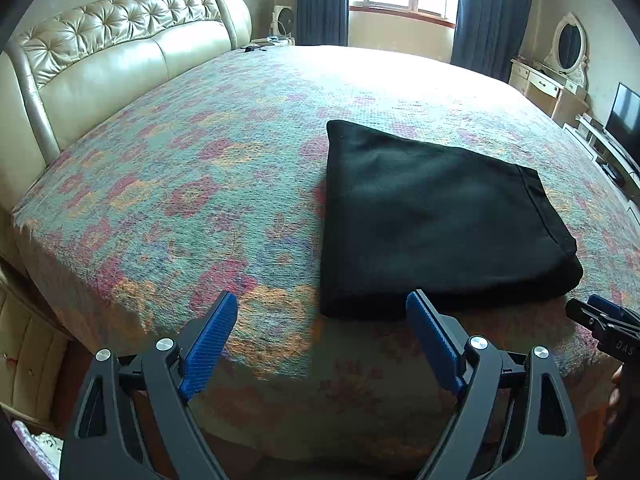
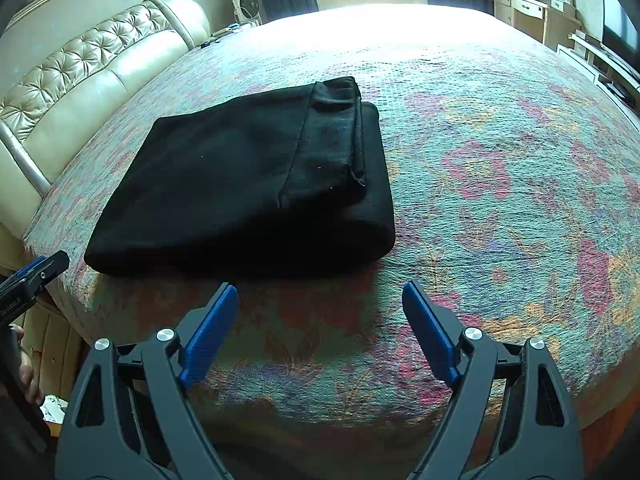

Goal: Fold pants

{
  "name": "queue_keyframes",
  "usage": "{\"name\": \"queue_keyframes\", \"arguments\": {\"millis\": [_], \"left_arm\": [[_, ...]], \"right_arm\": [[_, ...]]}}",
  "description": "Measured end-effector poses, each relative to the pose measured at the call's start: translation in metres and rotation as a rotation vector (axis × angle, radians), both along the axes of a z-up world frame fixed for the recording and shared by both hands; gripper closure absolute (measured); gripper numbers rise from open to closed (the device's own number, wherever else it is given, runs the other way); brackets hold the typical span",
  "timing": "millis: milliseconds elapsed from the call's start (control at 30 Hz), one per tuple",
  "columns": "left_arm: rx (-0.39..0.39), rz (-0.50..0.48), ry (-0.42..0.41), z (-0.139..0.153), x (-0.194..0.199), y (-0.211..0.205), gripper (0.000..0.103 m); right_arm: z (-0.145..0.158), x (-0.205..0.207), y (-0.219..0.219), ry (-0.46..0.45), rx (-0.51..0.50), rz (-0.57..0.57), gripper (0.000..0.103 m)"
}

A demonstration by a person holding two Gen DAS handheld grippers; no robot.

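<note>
Bedspread (image 2: 500, 168), folded pants (image 2: 240, 184) beyond gripper (image 2: 320, 300)

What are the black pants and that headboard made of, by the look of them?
Pants: soft matte knit or fleece, probably; the surface is fuzzy, holds lint specks and shows no sheen. Headboard: cream leather or faux leather; it is glossy, with button-tufted puckers along the top.

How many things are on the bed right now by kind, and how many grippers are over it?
Black folded pants: 1
Small dark items at the far corner by the headboard, too small to identify: 1 cluster
Open grippers, both empty: 2, left gripper and right gripper
Total: 4
</note>
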State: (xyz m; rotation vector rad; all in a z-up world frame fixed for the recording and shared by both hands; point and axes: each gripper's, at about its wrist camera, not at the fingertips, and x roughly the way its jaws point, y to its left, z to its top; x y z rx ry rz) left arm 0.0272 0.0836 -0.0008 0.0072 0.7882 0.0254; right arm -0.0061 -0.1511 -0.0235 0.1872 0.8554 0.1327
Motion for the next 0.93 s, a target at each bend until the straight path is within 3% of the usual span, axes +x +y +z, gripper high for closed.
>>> {"name": "queue_keyframes", "arguments": {"millis": [167,367,467,700,800,933], "left_arm": [[0.062,-0.021,-0.050,0.008,-0.004,-0.010,0.018],[0.001,-0.066,-0.057,0.014,-0.004,-0.014,0.018],[-0.044,-0.062,-0.019,0.015,-0.002,-0.014,0.014],[-0.052,-0.066,-0.016,0.019,-0.001,-0.009,0.014],[0.031,-0.031,-0.079,0.031,0.012,0.001,0.014],[0.030,0.029,-0.020,0.032,0.069,0.044,0.014]], "right_arm": [[0.000,-0.001,0.001,0.003,0.001,0.008,0.019],[-0.003,0.001,0.002,0.016,0.010,0.012,0.019],[-0.004,0.002,0.003,0.018,0.015,0.016,0.019],[-0.005,0.001,0.002,0.027,0.037,0.015,0.019],[0.002,0.000,0.000,0.026,0.059,0.027,0.019],[0.023,0.010,-0.018,-0.007,0.101,0.016,0.018]]}}
